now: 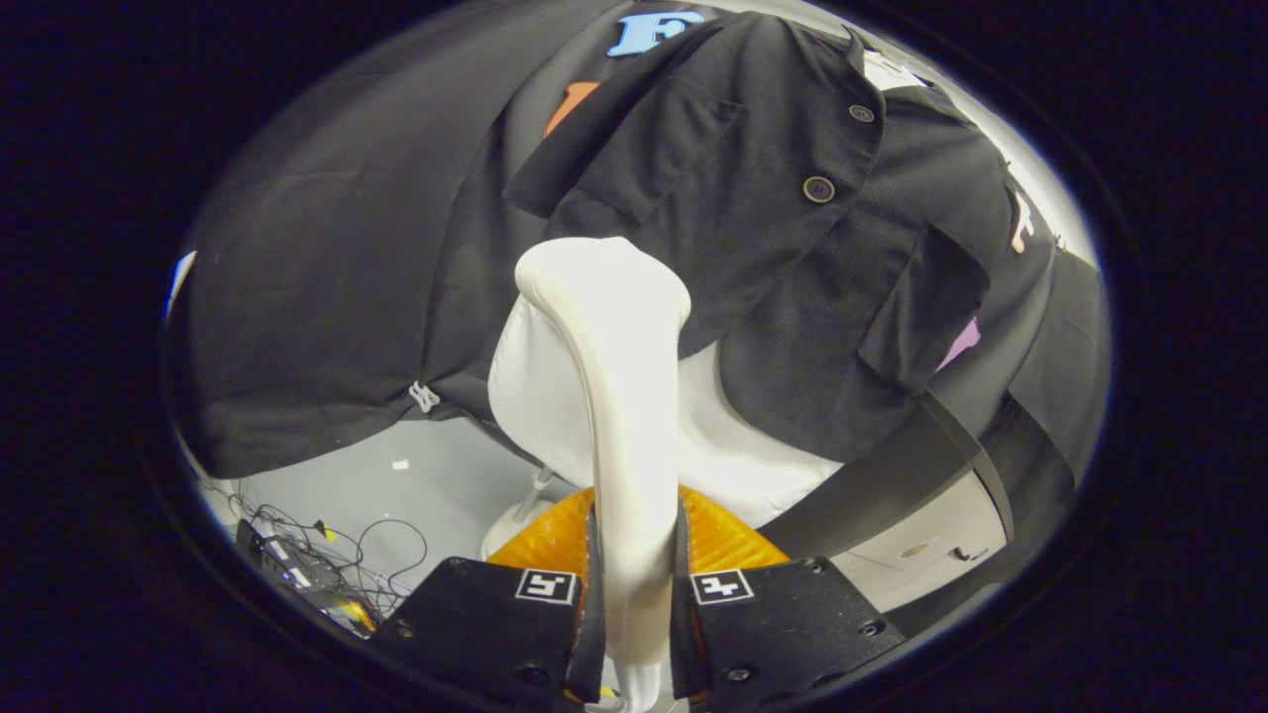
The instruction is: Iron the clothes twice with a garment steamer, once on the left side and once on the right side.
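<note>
Steamer (pixel 609 396) upright in hand-held gripper (pixel 634 594)

I see a white garment steamer (pixel 604 327) with a glossy cream handle, and the shirt (pixel 783 228) ahead of it is plain black with dark brown buttons (pixel 818 189). The mannequin (pixel 733 456) under the shirt is white, the ribbed surface behind the fingers is orange, the floor (pixel 396 495) pale grey

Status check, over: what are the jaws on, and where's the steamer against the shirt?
Gripper shut on steamer handle. Steamer head up at black shirt hem on mannequin. Nothing between head and cloth.
</note>
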The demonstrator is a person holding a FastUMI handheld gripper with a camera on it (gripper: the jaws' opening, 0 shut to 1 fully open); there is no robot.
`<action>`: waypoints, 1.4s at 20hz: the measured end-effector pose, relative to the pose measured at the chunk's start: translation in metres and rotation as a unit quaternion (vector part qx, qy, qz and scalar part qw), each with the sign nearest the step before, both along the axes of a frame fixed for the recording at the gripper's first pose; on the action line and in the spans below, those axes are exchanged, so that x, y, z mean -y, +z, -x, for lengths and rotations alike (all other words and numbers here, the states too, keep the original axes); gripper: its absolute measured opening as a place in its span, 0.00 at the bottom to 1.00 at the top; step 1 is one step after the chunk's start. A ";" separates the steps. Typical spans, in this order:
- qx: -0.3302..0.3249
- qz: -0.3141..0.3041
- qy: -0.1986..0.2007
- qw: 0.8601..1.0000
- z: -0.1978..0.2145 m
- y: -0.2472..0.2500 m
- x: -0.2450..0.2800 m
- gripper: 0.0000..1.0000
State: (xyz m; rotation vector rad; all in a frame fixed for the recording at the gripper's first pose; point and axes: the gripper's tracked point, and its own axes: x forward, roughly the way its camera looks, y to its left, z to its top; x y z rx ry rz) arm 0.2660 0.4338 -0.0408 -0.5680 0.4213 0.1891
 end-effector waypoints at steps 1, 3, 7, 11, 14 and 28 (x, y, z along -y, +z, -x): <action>-0.005 0.001 0.000 1.000 -0.001 -0.002 0.000 0.29; -0.014 -0.002 0.001 1.000 -0.001 -0.006 0.000 0.29; -0.031 -0.015 0.009 0.999 0.001 -0.010 -0.001 0.29; -0.060 -0.028 0.007 0.998 0.001 -0.018 0.002 0.29; -0.084 -0.043 0.000 0.996 0.002 -0.030 0.005 0.29; -0.106 -0.099 -0.055 0.988 0.046 -0.009 0.098 0.29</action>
